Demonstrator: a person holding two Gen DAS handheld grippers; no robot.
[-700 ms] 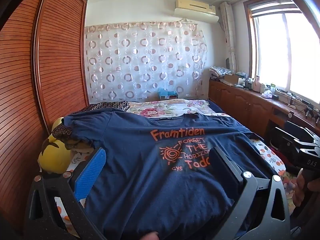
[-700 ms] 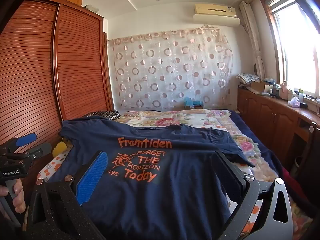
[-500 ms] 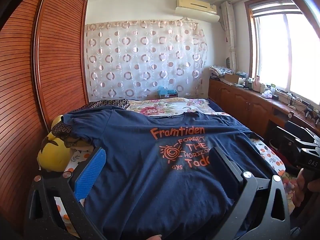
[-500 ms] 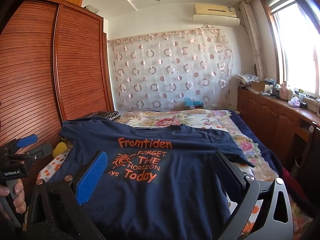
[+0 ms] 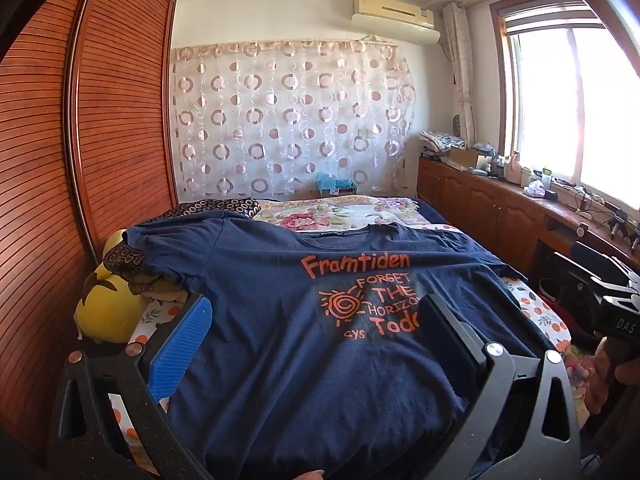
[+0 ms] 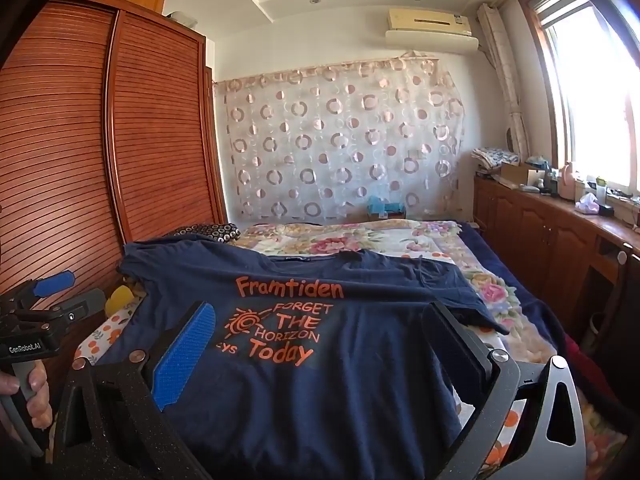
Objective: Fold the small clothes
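Nothing has shifted in the last moment: my left tongs (image 5: 316,320) and right tongs (image 6: 320,328) both hover wide apart, gripping nothing. The T-shirt (image 5: 280,320) lies spread on the bed (image 6: 360,240) at twelve o'clock, unfolded; folding hasn't begun.

T-shirt (image 5: 280,340) hem cut off below, yellow plush toy (image 5: 106,312) half-covered — countertop clutter (image 6: 560,184) too small to tell

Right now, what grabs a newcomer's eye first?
The navy T-shirt with orange lettering, spread flat, print up, across the near end of the bed. Behind it, the circle-patterned curtain covers the far wall. A yellow plush toy sits wedged at the bed's left edge beside the slatted wardrobe.
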